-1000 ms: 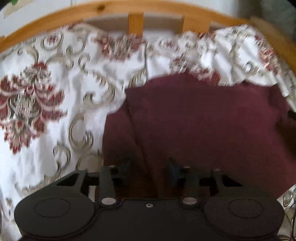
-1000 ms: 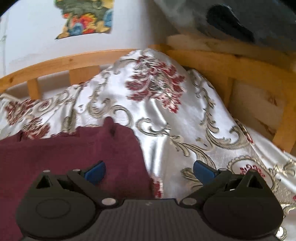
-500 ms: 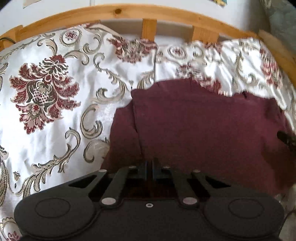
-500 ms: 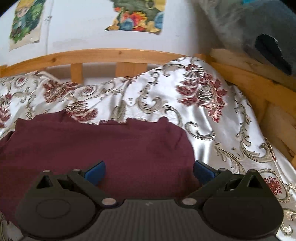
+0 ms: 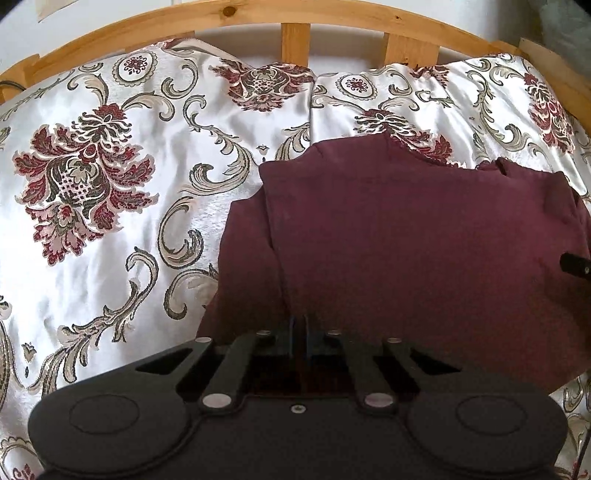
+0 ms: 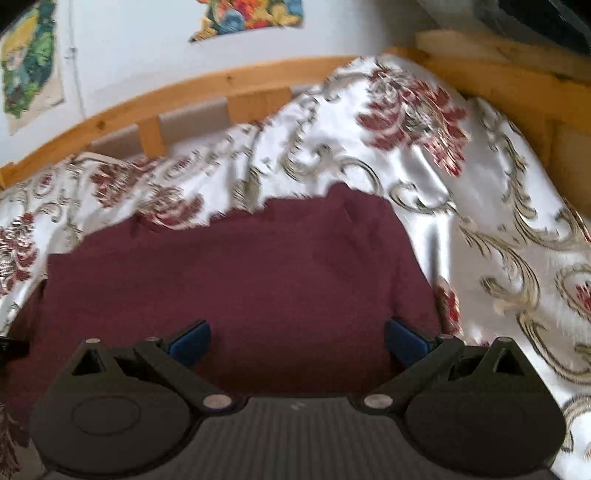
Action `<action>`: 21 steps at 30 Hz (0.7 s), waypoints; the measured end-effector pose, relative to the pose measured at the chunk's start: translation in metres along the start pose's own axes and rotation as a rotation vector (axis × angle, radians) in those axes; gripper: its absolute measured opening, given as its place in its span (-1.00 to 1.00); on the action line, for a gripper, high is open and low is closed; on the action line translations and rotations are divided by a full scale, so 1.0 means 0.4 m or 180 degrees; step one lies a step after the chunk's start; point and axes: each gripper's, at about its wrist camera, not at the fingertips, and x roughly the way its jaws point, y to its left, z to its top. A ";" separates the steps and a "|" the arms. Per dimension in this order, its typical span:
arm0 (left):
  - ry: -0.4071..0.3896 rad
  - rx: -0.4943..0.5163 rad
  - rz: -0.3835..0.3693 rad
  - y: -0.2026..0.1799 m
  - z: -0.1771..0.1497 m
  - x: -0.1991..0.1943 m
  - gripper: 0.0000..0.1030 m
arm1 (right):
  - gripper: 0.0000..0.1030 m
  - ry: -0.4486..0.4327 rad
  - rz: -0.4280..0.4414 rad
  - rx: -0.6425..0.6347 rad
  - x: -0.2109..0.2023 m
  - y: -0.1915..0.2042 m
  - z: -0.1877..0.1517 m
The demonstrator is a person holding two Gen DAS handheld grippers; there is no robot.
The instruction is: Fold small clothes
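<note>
A dark maroon garment point(image 5: 406, 236) lies folded on the patterned bedspread, with a lower layer sticking out at its left side. My left gripper point(image 5: 298, 326) is shut on the garment's near edge, its fingers pressed together with cloth between them. In the right wrist view the same garment point(image 6: 240, 280) fills the middle. My right gripper point(image 6: 295, 341) is open wide, its blue pads point(image 6: 190, 341) spread over the garment's near part, holding nothing. Its tip shows at the right edge of the left wrist view point(image 5: 576, 264).
The white satin bedspread point(image 5: 110, 221) with red floral and grey scroll patterns covers the bed. A wooden slatted bed rail point(image 5: 295, 37) runs along the far side and the right side point(image 6: 517, 85). Colourful pictures point(image 6: 251, 14) hang on the white wall.
My left gripper has closed from open onto the garment's near edge. My right gripper has swung left from the bedspread to over the garment, staying open.
</note>
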 end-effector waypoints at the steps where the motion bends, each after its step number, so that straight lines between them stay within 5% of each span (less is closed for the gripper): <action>1: -0.0001 0.0004 -0.0002 0.000 -0.001 0.000 -0.87 | 1.00 0.0008 -0.0006 0.0010 -0.001 -0.001 -0.002; 5: -0.0011 0.0030 -0.0009 0.001 -0.002 -0.001 -0.87 | 0.98 0.0001 -0.0019 0.0118 -0.028 -0.005 -0.014; 8: 0.0008 0.0048 -0.0011 0.000 0.001 0.001 -0.87 | 0.74 0.0008 -0.0043 0.0236 -0.050 -0.015 -0.029; 11: 0.0024 0.0056 -0.0018 0.001 0.004 0.003 -0.87 | 0.43 -0.0020 -0.0094 0.0464 -0.076 -0.044 -0.036; 15: 0.0026 0.0078 -0.0022 0.003 0.003 0.003 -0.87 | -0.45 0.0054 -0.0164 0.0655 -0.100 -0.084 -0.061; 18: 0.0017 0.0098 -0.0002 0.001 0.006 0.002 -0.87 | -0.85 0.0102 -0.0097 0.0756 -0.113 -0.109 -0.078; 21: -0.0094 0.0093 0.0046 -0.002 0.008 -0.011 -0.88 | -0.85 0.0067 -0.0004 0.0908 -0.148 -0.124 -0.090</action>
